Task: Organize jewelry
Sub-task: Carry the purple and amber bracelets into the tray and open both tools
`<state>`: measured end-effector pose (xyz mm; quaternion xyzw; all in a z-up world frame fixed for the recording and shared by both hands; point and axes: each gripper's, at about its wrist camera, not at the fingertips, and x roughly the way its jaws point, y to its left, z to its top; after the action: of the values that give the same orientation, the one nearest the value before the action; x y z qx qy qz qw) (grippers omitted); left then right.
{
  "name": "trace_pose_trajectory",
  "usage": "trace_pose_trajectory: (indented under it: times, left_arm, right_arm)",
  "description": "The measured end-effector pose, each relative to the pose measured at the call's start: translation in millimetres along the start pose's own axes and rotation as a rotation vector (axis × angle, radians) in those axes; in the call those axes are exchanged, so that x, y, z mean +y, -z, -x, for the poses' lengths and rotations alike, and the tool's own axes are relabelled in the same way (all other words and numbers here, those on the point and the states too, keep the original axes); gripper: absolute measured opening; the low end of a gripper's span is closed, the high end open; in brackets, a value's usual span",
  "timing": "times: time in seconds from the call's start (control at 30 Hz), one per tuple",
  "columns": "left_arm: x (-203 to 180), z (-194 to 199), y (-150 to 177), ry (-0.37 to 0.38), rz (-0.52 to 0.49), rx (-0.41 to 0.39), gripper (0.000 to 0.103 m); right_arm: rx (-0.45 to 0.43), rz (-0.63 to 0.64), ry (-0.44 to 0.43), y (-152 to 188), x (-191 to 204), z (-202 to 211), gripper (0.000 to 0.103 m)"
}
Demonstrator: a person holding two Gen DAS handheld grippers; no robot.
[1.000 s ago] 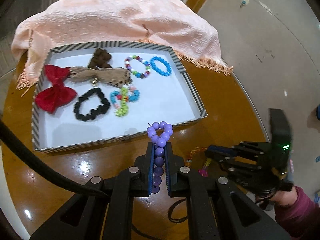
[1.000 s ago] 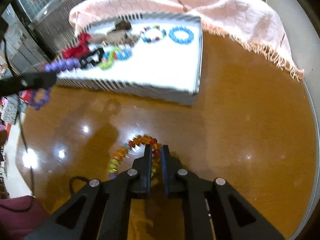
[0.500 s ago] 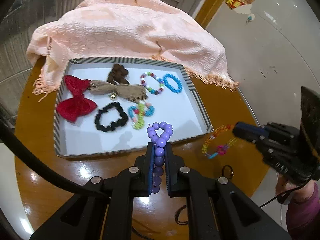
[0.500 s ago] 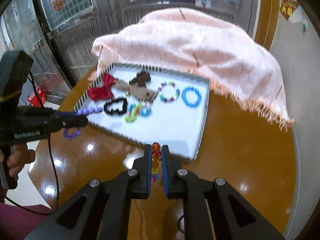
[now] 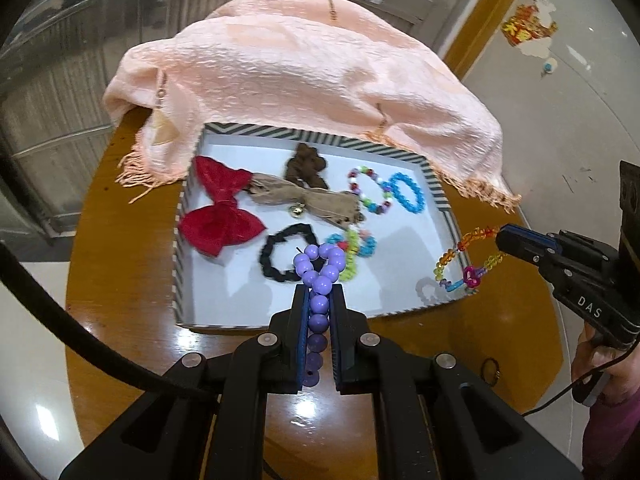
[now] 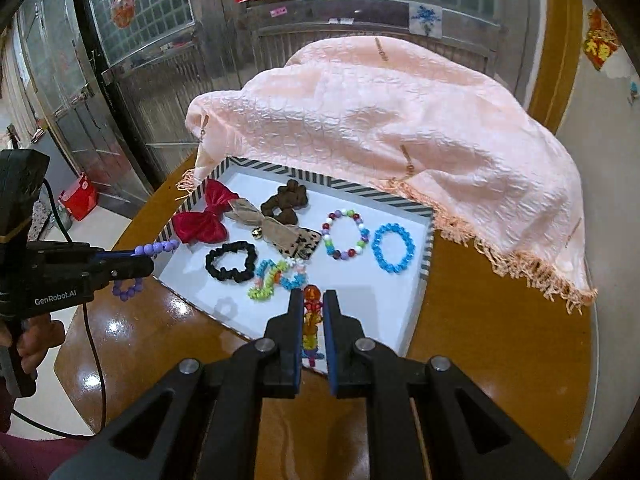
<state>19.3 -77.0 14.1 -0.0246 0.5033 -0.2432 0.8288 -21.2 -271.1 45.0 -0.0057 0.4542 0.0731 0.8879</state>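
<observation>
My left gripper (image 5: pixel 319 300) is shut on a purple bead bracelet (image 5: pixel 320 270) and holds it above the near edge of the striped tray (image 5: pixel 304 131). My right gripper (image 6: pixel 313 304) is shut on a multicoloured bead bracelet (image 6: pixel 312 320), which hangs over the tray's right corner in the left wrist view (image 5: pixel 464 258). The tray's white floor (image 6: pixel 372 300) holds a red bow (image 5: pixel 220 210), a tan bow (image 5: pixel 308 198), a brown scrunchie (image 5: pixel 306 164), a black scrunchie (image 5: pixel 280 258), a blue bracelet (image 5: pixel 406 192) and other bead bracelets.
A peach fringed cloth (image 5: pixel 304 80) covers the table's back and overlaps the tray's far rim. The round wooden table (image 5: pixel 120 280) ends close on all sides. A small dark ring (image 5: pixel 490 368) lies on the table at the right. Cables trail from both grippers.
Both grippers rose and moved toward the tray. The right gripper lifted the multicoloured bracelet off the table and now holds it over the tray's right corner.
</observation>
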Motion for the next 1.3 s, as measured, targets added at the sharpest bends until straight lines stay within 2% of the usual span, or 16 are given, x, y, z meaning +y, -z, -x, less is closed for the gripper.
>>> trace_pose_trajectory:
  times: [0.4,0.7,0.9,1.1,1.13,1.2,1.23,1.3]
  left_arm:
    - [28,-20,0,-0.071,0.075,0.033,0.000]
    - [48,-48,-4,-0.097,0.145,0.085,0.000]
    - [51,-70,-9,-0.133,0.154,0.114,0.000]
    - [55,-85,-10,-0.169,0.170,0.121,0.000]
    - [56,-86,-10,-0.174,0.178,0.119,0.000]
    - [57,-87,-10,-0.188,0.182,0.112,0.000]
    - [57,-87,-10,-0.187,0.179,0.110,0.003]
    - [57,-86,-10,-0.164,0.180,0.104,0.016]
  right_arm:
    - [0.083,0.062,-0.089,-11,21,-51,0.009]
    - [0.191,0.006,-0.030,-15,-28,-126,0.009]
    - [0.183,-0.076,0.003,-21,-63,-141,0.009]
    - [0.197,-0.097,-0.009,-18,-71,-151,0.009]
    - [0.198,-0.101,-0.008,-18,-72,-151,0.011]
    - [0.187,-0.108,-0.002,-16,-74,-145,0.022]
    - [0.179,-0.112,0.003,-16,-74,-141,0.029]
    - [0.169,-0.124,0.000,-13,-73,-130,0.032]
